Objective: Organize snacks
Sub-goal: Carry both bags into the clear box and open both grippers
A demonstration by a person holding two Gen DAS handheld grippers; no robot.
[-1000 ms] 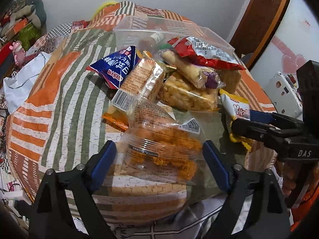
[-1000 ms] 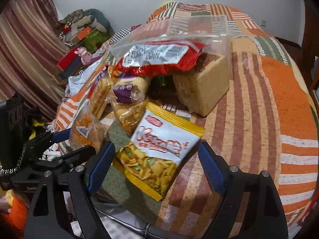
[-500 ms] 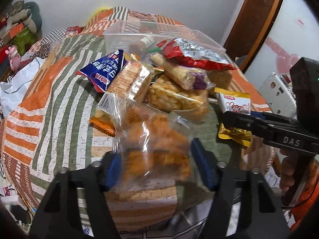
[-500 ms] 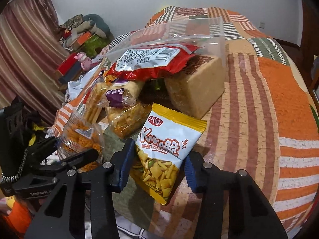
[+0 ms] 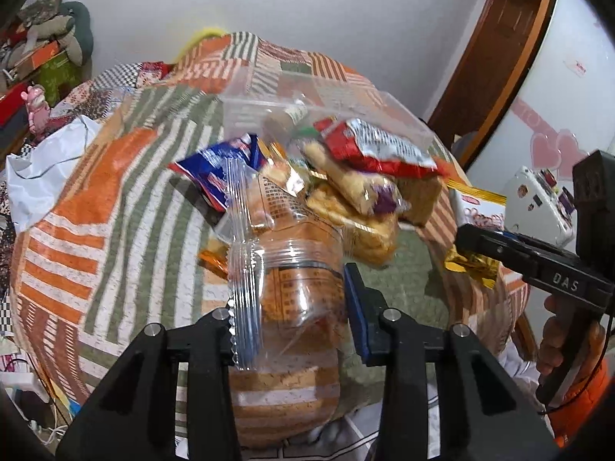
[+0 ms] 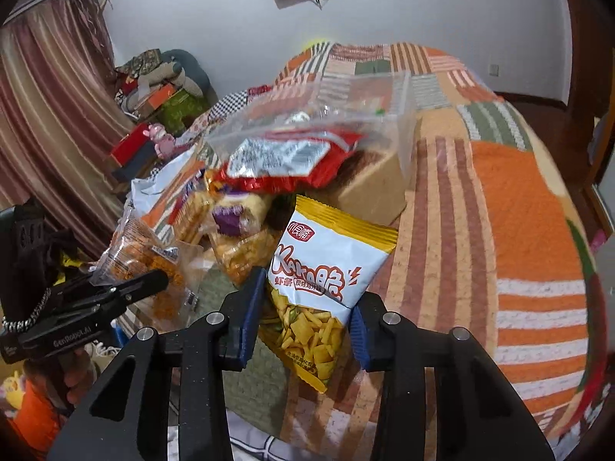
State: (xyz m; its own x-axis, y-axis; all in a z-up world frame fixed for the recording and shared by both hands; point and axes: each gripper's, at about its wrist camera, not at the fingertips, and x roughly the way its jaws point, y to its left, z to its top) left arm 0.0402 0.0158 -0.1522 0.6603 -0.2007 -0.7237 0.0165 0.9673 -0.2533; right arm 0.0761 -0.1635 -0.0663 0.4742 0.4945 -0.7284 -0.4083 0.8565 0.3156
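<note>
In the left wrist view my left gripper (image 5: 292, 299) has its jaws closing on a clear bag of orange snacks (image 5: 296, 269), pads pressing its sides, the bag lifted off the quilt. My right gripper (image 6: 307, 296) grips the lower part of a white and yellow chip bag (image 6: 326, 253), jaws closing tight on it, and holds it tilted above the bed. Each view also shows the other gripper at the side with its bag: the chip bag (image 5: 476, 207) and the clear bag (image 6: 142, 257).
A pile of snacks lies on the striped quilt (image 5: 96, 192): a red bag (image 5: 376, 146), a blue bag (image 5: 215, 169), several clear packs and a tan block (image 6: 376, 188). A clear plastic bin (image 6: 384, 96) stands behind the pile. Bare quilt stretches on both sides.
Both grippers have closed from wide open onto their bags and risen, lifting the clear bag and the chip bag off the quilt.
</note>
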